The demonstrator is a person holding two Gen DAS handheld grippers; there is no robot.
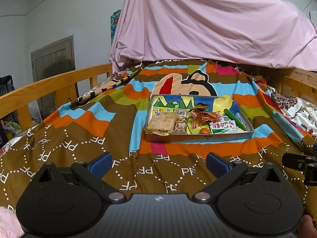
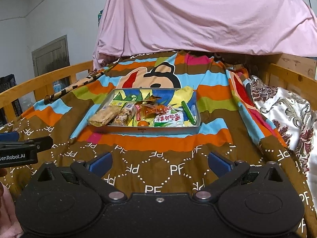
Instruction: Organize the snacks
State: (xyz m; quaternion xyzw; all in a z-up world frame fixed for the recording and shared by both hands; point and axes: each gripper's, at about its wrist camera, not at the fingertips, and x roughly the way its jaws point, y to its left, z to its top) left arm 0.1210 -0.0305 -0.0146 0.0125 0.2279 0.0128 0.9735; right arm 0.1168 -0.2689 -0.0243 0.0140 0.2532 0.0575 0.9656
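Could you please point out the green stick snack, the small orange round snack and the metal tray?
green stick snack [image 1: 235,119], left wrist view, middle of its length.
small orange round snack [image 1: 204,130], left wrist view, its centre.
metal tray [image 2: 142,130], right wrist view, near front wall.

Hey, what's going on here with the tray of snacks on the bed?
A person holds two handheld grippers over a bed with a colourful cartoon blanket. The left gripper and right gripper are both open and empty, short of a metal tray. The tray holds snacks: a brown bar packet, a green and white packet, a green stick and a small orange piece. Nothing is picked up yet.
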